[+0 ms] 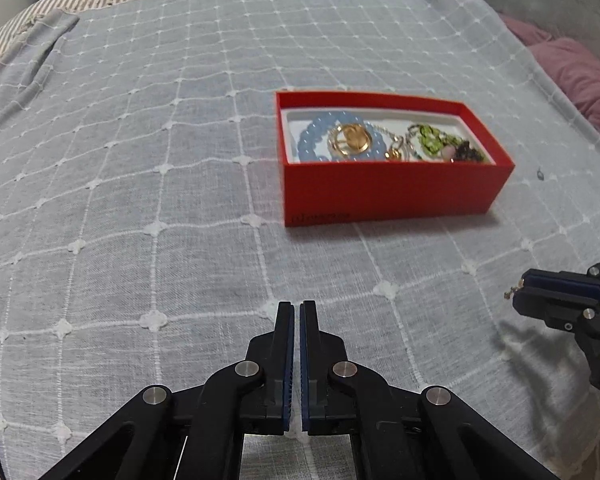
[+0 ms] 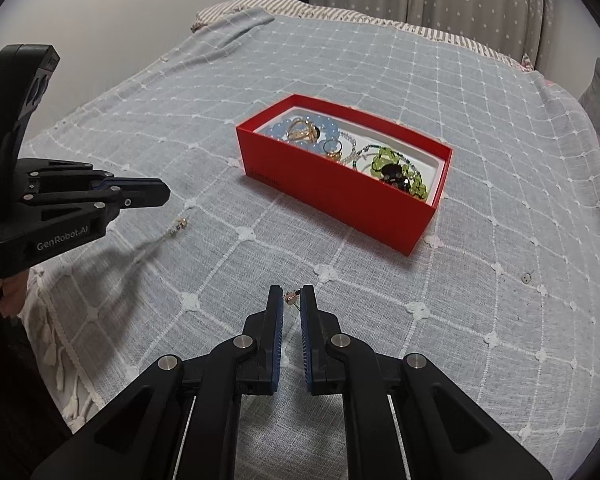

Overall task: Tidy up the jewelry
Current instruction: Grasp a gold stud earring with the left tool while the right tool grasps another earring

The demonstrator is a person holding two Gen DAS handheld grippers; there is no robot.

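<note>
A red box point(image 1: 388, 188) point(image 2: 340, 196) sits on the grey checked bedspread and holds a blue bead bracelet point(image 1: 312, 140), gold rings point(image 1: 350, 140) and green bead jewelry point(image 1: 432, 142). My right gripper point(image 2: 291, 295) is shut on a small earring point(image 2: 291, 298) held at its fingertips, above the bedspread short of the box. It shows at the right edge of the left wrist view point(image 1: 520, 292). My left gripper point(image 1: 296, 306) is shut and empty, hovering left of the box; it also shows in the right wrist view point(image 2: 166, 192). Another small earring point(image 2: 179, 226) lies on the bedspread below it.
The bedspread point(image 1: 140, 160) covers a bed with a striped sheet at the far edge point(image 2: 340, 14). Purple pillows point(image 1: 572, 76) lie to the right. A tiny dark speck point(image 2: 525, 278) lies right of the box. Curtains hang behind the bed.
</note>
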